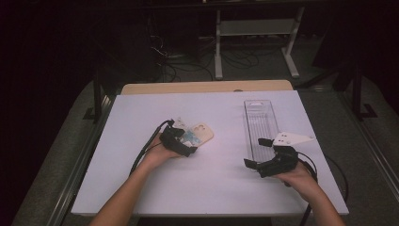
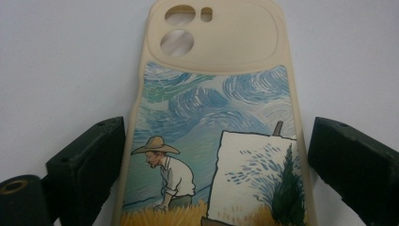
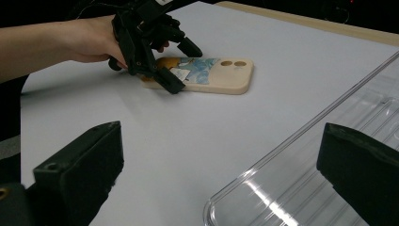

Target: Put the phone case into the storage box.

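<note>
Two grippers worked over a white table [image 1: 141, 188]. The left gripper [image 1: 184, 142] straddled a phone case [image 2: 216, 122] lying flat left of centre, jaws apart with a gap on each side, not pressing it. Its near end was cut off in the left gripper view and covered by the gripper from above. The right gripper [image 1: 258, 151] hung at the near end of a clear tray [image 1: 259, 123], jaws wide apart and empty. Dark surroundings hid the far floor.
</note>
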`<state>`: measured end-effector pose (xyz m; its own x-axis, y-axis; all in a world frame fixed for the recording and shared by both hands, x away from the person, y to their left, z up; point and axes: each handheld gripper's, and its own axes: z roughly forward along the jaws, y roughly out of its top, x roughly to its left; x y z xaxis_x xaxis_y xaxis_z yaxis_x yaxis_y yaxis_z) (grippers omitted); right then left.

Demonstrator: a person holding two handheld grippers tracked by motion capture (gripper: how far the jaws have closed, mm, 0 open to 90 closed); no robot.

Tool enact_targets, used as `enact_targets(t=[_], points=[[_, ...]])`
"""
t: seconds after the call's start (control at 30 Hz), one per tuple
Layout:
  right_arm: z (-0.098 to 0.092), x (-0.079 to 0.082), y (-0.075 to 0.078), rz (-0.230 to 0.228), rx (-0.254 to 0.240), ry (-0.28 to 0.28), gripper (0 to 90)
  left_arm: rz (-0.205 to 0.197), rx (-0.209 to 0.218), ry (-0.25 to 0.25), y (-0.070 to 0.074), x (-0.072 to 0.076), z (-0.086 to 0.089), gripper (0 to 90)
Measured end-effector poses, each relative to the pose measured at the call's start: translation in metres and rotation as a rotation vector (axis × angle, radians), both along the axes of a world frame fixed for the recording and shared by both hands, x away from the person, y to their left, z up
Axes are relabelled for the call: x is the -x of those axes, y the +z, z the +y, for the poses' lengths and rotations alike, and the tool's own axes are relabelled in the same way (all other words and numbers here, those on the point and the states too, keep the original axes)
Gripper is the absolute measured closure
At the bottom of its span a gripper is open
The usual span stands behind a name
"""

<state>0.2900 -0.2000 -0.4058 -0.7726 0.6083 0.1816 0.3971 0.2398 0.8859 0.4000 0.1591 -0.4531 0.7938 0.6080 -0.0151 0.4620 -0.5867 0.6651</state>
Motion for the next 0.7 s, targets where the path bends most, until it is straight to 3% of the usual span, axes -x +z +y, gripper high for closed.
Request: enact_targets(t=[0.07,0.1,0.13,0.17,0.23,0.6,0.7], points=[[0.0,0.0,0.0,0.0,0.0,0.0,0.8,-0.006,-0.001,-0.004,0.0,-0.0001,0.0008,6.6],[0.0,0.0,0.0,0.0,0.0,0.0,0.8,-0.009,-0.022,-0.017,0.0008,-0.0008,0.0024,6.8],[0.0,0.0001,0.0,0.0,0.001,0.0,0.8,-0.009,0.008,0.0,-0.0005,0.0002,0.0007,7.0],[0.0001,0.0002,0.0,0.001,-0.001,-0.001,0.8,-0.01,-0.023,-0.017,0.001,-0.0008,0.0028,7.2],[0.0,0.0001,0.0,0.0,0.0,0.0,0.8,-0.011,0.004,-0.007,0.0007,0.0001,0.0025,9.7],[-0.0002,0.0001,0.0001,0.001,0.0,0.0,0.8,-0.009,0.009,-0.011,0.0005,-0.0001,0.0027,10.9],[-0.0004,0.0001,0.0002,0.001,0.001,-0.001,0.8,-0.01,-0.015,-0.034,0.0018,-0.0017,0.0054,11.4]])
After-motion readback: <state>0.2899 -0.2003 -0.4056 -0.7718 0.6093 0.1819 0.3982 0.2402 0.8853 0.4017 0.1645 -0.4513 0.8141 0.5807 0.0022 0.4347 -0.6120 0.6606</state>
